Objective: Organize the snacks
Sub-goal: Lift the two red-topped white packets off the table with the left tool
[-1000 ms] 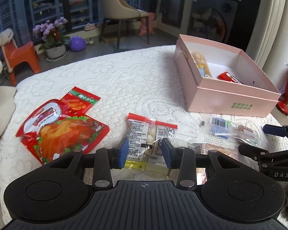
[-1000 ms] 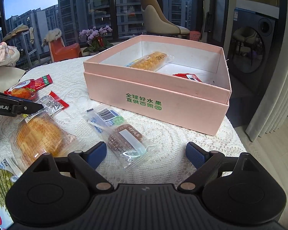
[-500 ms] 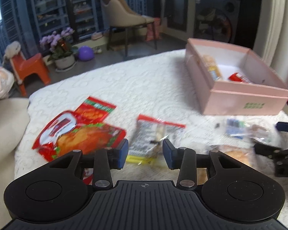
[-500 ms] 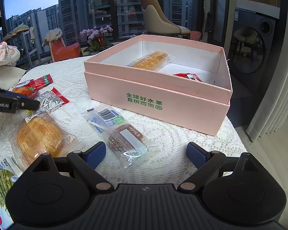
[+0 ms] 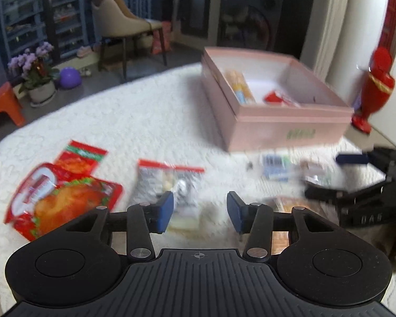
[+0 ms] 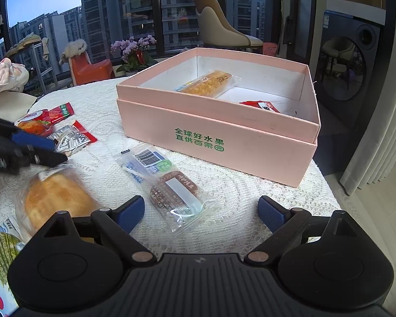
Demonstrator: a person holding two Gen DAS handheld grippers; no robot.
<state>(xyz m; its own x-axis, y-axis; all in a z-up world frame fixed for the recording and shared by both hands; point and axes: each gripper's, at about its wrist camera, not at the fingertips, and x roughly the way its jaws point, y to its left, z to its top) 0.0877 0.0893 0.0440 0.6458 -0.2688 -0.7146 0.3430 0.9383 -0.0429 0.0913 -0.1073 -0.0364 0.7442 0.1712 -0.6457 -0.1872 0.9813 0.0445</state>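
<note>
Beside the pink cardboard box (image 6: 245, 142), on its near side, a clear crinkly cookie packet (image 6: 169, 185) lies flat on white lace cloth (image 6: 240, 211), ahead of the right gripper (image 6: 200, 212), jaws wide, nothing between. Further left of the box, left gripper (image 5: 200, 211) jaws opening over a red-edged clear pouch (image 5: 169, 182), pads off it; a rectangular corn pack (image 6: 206, 85) lies inside the box.

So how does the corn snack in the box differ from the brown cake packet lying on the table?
The corn snack is yellow and long; the cake packet holds a dark brown round. The corn snack lies inside the pink box, against its back wall; the cake packet lies outside, on the lace cloth in front of the box. The cake packet shows a barcode, the corn snack none. Both are sealed in clear wrappers and lie flat.
</note>
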